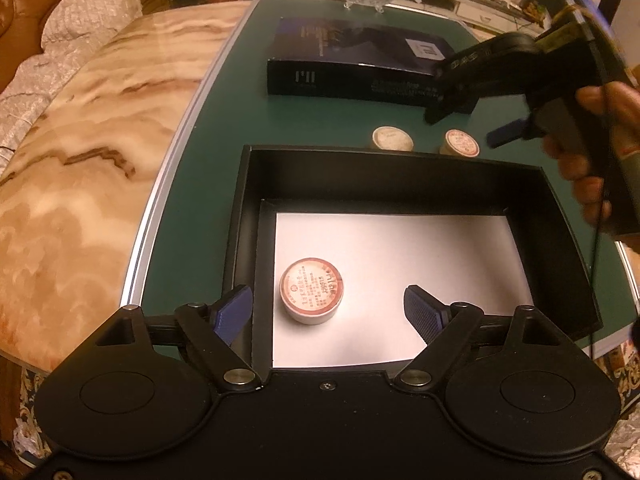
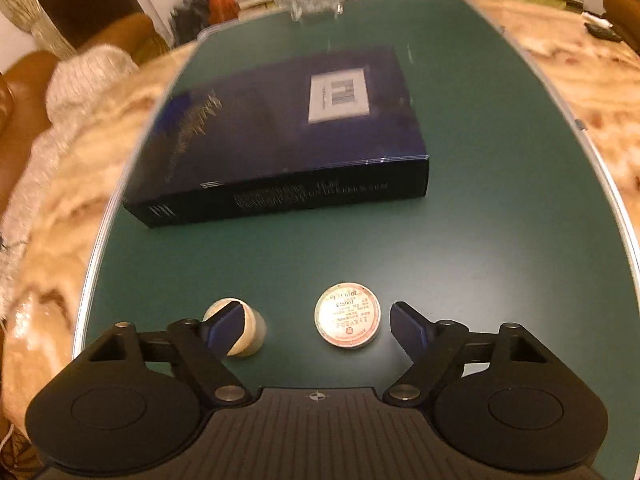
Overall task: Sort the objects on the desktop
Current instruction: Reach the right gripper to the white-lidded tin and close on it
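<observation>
The right gripper (image 2: 316, 326) is spread wide; the tin (image 2: 347, 321) is framed between its fingers, right of centre, on the desk (image 2: 480, 220).

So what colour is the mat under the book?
Dark green mat, clearest in the right wrist view.

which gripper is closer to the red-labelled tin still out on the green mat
Right. The right gripper hangs open over the red-labelled tin, which sits between its fingers. The left gripper is open over the black box, with the box's far wall between it and that tin.
</observation>
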`<state>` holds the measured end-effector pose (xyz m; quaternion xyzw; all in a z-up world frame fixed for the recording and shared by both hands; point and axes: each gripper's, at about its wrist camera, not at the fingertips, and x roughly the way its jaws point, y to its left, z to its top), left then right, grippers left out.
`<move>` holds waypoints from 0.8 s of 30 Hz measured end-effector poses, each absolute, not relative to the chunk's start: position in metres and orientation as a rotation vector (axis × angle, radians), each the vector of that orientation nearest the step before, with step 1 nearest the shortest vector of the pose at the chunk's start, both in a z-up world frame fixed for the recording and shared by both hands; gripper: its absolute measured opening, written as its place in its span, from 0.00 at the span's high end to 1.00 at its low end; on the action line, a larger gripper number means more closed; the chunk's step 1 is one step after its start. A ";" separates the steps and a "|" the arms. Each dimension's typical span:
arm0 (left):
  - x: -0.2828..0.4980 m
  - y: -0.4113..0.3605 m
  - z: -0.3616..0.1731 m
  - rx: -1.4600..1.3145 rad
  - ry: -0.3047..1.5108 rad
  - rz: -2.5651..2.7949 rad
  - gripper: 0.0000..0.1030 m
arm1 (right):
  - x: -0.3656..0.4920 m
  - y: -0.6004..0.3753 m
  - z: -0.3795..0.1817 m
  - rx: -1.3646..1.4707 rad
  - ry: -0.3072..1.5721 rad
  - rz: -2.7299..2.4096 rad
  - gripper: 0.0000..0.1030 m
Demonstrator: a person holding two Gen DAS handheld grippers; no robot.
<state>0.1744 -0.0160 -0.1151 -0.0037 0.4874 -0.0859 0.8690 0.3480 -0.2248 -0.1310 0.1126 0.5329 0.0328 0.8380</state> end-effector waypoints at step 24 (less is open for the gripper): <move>0.177 -0.017 -0.121 -0.004 1.033 -0.197 0.18 | 0.353 -0.212 -0.155 0.090 1.152 -0.037 0.56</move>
